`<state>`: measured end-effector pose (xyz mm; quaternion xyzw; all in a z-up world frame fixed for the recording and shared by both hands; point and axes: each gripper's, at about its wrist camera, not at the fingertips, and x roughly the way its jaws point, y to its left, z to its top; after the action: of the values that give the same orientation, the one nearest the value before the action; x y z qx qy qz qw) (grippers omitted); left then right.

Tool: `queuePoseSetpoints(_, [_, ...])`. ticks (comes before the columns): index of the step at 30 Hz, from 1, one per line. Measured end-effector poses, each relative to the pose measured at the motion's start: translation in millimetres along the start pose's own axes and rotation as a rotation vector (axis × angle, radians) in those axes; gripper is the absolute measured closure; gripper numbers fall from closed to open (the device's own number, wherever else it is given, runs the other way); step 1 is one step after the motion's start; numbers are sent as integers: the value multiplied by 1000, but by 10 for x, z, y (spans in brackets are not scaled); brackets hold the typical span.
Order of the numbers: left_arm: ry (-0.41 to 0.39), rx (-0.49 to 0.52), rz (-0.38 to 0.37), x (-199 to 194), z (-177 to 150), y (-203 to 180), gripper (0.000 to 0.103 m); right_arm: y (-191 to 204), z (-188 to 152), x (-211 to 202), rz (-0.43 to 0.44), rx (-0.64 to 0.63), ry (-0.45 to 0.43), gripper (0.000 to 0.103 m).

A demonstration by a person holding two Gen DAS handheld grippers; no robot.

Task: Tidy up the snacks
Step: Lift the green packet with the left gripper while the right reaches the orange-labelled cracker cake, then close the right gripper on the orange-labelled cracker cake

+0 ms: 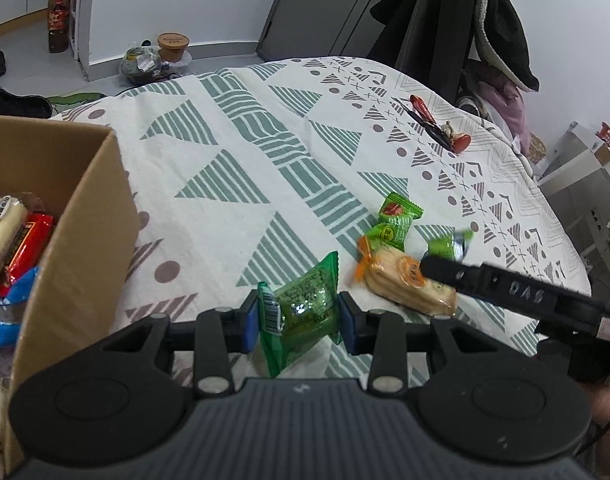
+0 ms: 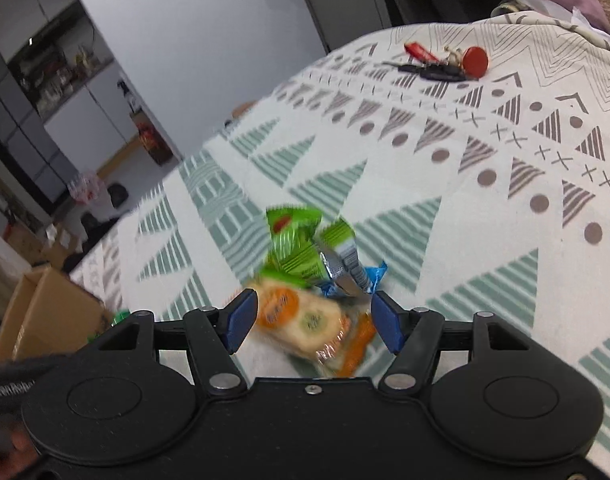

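Left wrist view: at the bottom centre of the frame, the left gripper [image 1: 299, 318] pinches a dark green snack packet [image 1: 305, 308] between its blue pads, the packet standing upright and lifted off the patterned tablecloth [image 1: 233, 152]. At the left edge sits an open cardboard box [image 1: 85, 216] — inside it lie a pale wrapped snack, a red packet and something blue, so some sorting looks done. Right of centre, a loose cluster waits on the cloth: a clear pack of round crackers [image 1: 405, 280] and light green packets [image 1: 397, 220] just behind it. The black arm of the other tool enters from the right edge, its tip over that cluster. Near the upper right lie keys with a red tag [image 1: 437, 126].

Right wrist view: the picture is blurred. The right gripper [image 2: 315, 322] sits bottom centre with its jaws spread, the cracker pack [image 2: 305, 320] lying between the pads — neither pad seems to press on it. Light green packets [image 2: 301, 244] and a blue-edged wrapper [image 2: 375, 274] lie just beyond. The box [image 2: 45, 312] shows at lower left.

By my reading, several snacks remain to be boxed.
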<state>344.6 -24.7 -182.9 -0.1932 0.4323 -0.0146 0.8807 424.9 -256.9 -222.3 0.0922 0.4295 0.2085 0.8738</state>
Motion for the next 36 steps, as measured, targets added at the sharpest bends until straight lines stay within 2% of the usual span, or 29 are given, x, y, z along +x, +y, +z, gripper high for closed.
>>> queuePoseSetpoints(9, [4, 19, -51, -21, -107, 101, 64, 350, -209, -31, -8, -83, 95, 40])
queuePoseSetpoints(21, [0, -41, -66, 82, -143, 228, 64, 427, -66, 24, -89, -128, 31, 40])
queuePoseSetpoints(25, [-8, -38, -65, 114, -117, 222, 64, 421, -53, 96, -82, -148, 25, 39])
queuePoseSetpoints(29, [-6, -42, -71, 159, -109, 209, 64, 452, -63, 149, -61, -175, 13, 30])
queuePoseSetpoints(34, [-7, -40, -69, 198, -109, 193, 64, 457, -100, 253, -56, -195, 46, 30])
queuePoseSetpoints(36, [-7, -40, -69, 200, -111, 193, 64, 451, -125, 275, -64, -202, 59, 34])
